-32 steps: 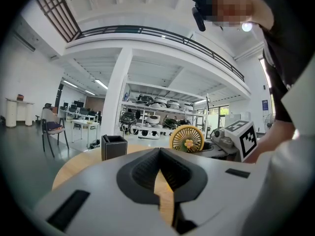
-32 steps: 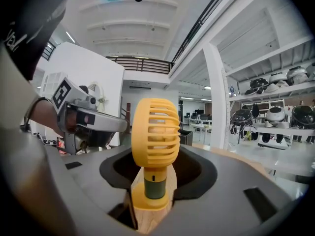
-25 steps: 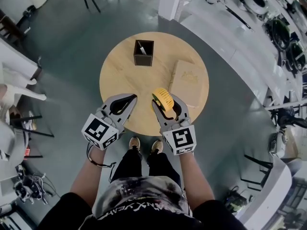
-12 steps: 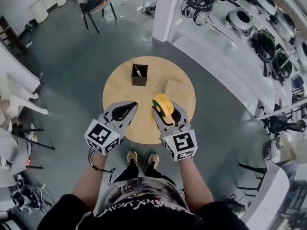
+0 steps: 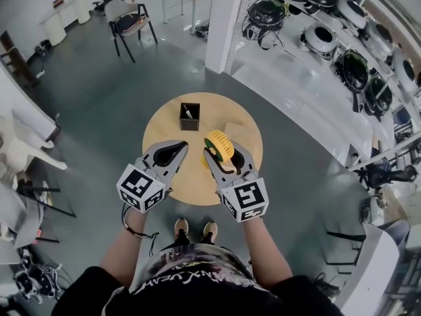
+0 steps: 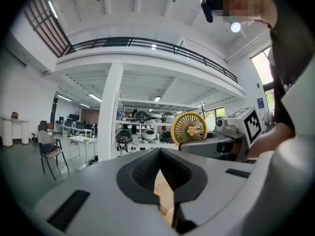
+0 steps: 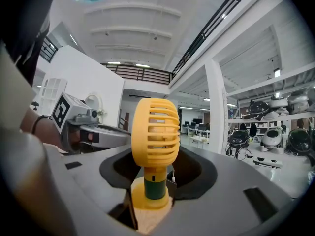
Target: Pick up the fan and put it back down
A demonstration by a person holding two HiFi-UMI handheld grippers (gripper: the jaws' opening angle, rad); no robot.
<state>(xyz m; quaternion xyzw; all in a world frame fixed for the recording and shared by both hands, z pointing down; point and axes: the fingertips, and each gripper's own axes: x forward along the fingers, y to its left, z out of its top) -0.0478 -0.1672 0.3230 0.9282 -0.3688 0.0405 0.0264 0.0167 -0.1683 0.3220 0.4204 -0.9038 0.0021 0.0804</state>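
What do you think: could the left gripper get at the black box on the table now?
Probably yes: the left gripper carries nothing, and only open air lies between it and the black box. It hangs well above the table, so it must descend and open.

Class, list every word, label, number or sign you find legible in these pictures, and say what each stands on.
None reads clearly.
Pale lettering on the person's shirt: upside down, creased, illegible.
Blue sign on the white wall: too small.
Left marker cube, right marker cube: black-and-white square patterns, no letters.
Yellow plastic fan: no print visible.
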